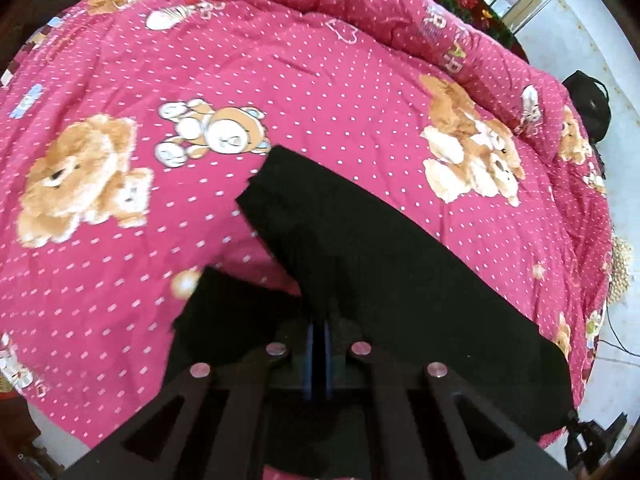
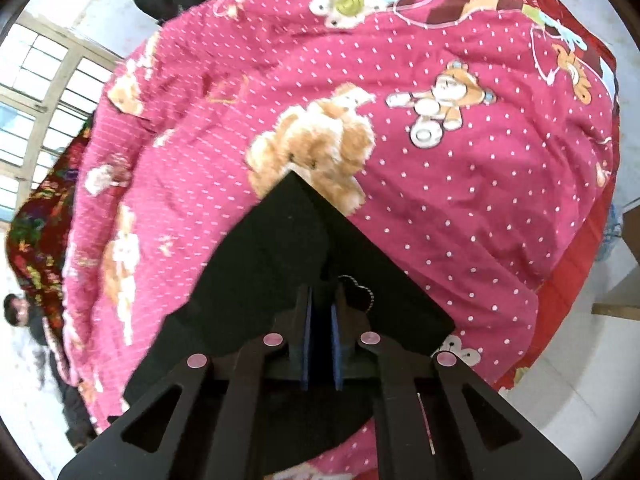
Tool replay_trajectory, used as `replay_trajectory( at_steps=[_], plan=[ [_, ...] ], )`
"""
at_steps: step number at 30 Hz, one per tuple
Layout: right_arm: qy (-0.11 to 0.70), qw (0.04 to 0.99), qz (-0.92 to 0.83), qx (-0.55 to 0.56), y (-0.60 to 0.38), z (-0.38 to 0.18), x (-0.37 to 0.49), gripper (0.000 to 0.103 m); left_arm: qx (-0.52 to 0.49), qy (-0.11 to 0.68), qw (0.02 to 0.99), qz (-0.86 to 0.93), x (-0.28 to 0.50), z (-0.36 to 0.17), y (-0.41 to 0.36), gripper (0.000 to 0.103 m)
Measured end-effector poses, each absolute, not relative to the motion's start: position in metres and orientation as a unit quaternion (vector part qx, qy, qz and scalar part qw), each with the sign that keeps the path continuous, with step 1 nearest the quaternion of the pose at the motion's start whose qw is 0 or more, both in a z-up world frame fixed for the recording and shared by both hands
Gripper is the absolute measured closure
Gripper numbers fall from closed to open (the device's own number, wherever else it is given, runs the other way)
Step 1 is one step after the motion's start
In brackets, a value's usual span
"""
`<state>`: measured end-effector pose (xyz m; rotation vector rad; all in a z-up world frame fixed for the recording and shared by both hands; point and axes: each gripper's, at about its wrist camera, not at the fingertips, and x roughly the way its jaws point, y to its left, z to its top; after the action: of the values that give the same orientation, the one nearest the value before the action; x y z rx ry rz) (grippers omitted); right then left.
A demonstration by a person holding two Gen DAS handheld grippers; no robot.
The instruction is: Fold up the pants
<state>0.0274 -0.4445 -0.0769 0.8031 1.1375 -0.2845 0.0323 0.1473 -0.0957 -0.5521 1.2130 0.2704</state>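
Observation:
Black pants (image 1: 360, 232) lie on the pink bear-print quilt (image 1: 320, 80). In the left wrist view they stretch from near the cartoon bear down to the right edge of the bed. My left gripper (image 1: 318, 320) points steeply down and is shut on a raised fold of the pants, its blue pads pressed together on the cloth. In the right wrist view the pants (image 2: 280, 248) rise to a pointed corner over a brown bear print. There my right gripper (image 2: 320, 294) is shut on the black cloth beside a small heart-shaped chain charm (image 2: 354, 286).
The quilt (image 2: 440, 200) covers the whole bed and bunches into a ridge at the far side (image 1: 400, 16). A black bag (image 1: 592, 104) sits by the bed. A window (image 2: 36, 92), a red floral blanket (image 2: 44, 232), a person (image 2: 18, 312) and pale floor surround it.

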Motion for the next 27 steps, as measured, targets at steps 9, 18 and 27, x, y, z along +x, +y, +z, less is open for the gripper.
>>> replay_trajectory(
  at_steps=[9, 18, 27],
  plan=[
    [0.562, 0.74, -0.148, 0.34, -0.456, -0.103, 0.008, 0.096, -0.245, 0.617, 0.734, 0.141, -0.035, -0.142, 0.135, 0.098],
    [0.557, 0.749, -0.134, 0.333, -0.46, -0.086, -0.002, 0.096, -0.239, 0.591, 0.758, 0.137, -0.044, -0.119, 0.14, 0.098],
    [0.59, 0.741, -0.154, 0.28, -0.454, -0.12, -0.001, 0.092, -0.209, 0.623, 0.74, 0.143, -0.04, -0.154, 0.134, 0.092]
  ],
)
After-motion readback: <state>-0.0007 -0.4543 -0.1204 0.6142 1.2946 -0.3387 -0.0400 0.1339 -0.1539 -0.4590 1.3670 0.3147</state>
